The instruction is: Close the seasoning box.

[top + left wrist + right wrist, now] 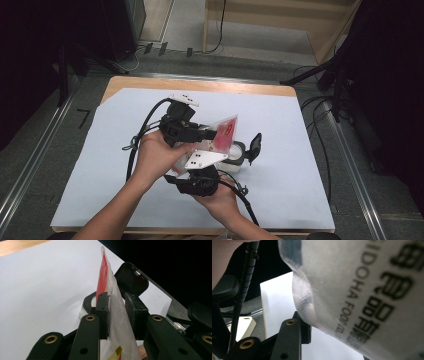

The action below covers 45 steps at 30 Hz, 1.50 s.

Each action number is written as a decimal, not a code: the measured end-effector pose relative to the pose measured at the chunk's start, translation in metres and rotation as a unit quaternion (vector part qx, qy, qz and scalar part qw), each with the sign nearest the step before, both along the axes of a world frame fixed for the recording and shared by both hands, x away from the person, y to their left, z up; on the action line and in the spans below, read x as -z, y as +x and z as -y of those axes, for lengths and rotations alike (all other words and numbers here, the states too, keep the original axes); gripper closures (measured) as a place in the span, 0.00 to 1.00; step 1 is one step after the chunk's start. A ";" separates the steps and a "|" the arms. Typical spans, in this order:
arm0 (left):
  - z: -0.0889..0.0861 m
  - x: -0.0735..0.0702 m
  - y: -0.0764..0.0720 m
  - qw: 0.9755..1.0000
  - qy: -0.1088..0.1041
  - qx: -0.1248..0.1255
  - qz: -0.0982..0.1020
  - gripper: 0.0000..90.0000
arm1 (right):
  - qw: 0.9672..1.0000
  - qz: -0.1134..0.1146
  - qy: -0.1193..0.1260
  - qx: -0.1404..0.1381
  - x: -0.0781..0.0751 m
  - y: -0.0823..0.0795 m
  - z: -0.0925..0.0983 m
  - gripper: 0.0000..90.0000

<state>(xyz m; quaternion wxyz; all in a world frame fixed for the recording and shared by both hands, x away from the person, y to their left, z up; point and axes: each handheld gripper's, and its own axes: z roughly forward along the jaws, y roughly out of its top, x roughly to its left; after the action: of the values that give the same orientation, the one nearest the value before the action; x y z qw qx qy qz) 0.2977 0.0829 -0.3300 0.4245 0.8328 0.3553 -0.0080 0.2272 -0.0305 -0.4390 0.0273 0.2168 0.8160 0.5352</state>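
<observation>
A clear plastic pouch (226, 131) with a red printed face is held up over the white-covered table (300, 175), between both hands. My left gripper (212, 134) reaches in from the left, and its pads are shut on the pouch (105, 277), which stands edge-on between them (117, 300). My right gripper (194, 170) comes up from below, under its grey plate. In the right gripper view the pouch (374, 290) hangs very close, with black lettering on it. It touches the one finger (294, 332) that shows and hides the other jaw.
A small white round container (235, 156) with a black hinged lid (255, 145) flipped open stands just right of the hands; the lid (131, 277) also rises behind the left gripper's jaws. Cables trail from both grippers. Dark stands and floor rails surround the table.
</observation>
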 end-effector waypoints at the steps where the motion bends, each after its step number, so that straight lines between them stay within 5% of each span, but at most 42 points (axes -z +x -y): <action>1: 0.000 0.000 0.000 1.000 0.000 0.000 0.000 0.82 | 1.000 0.000 0.000 0.000 0.000 0.000 0.000 0.71; 45: 0.013 -0.002 0.006 1.000 -0.002 0.016 -0.007 0.83 | 1.000 0.006 -0.004 0.011 -0.004 -0.001 0.008 0.71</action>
<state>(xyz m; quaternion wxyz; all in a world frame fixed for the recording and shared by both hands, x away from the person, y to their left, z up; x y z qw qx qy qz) 0.3040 0.0696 -0.3278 0.4233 0.8375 0.3449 -0.0208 0.2257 -0.0388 -0.4351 0.0393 0.2220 0.8157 0.5328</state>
